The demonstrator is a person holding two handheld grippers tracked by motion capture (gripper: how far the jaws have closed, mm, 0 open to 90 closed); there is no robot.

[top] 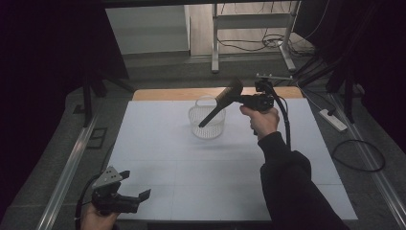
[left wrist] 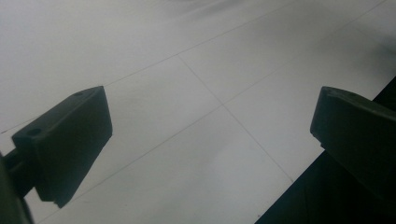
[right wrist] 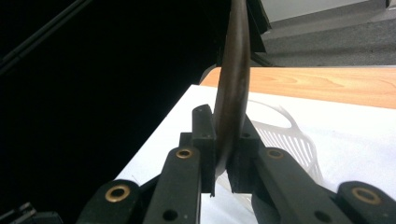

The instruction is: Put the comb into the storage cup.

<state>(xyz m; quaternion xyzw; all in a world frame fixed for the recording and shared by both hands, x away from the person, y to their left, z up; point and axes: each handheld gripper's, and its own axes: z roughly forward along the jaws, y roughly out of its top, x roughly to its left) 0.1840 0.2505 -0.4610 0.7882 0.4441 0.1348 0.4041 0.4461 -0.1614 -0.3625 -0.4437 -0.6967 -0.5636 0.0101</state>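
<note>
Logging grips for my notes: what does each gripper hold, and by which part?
The right gripper is shut on the flat blade end of a dark spatula, its handle pointing down at the basket. The left gripper is open and holds nothing.

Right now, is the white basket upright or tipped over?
Upright. The white basket stands on its base on the white table, rim and handle up; the dark spatula reaches over it.

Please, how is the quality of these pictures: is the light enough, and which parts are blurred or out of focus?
High view: dim, dark at both sides, yet the basket and wooden spatula read clearly. Left gripper view: the white table is evenly lit, and soft and smeared toward the top. Right gripper view: the left half is black, the spatula close to the lens looks soft, and the basket behind is pale and washed out.
</note>
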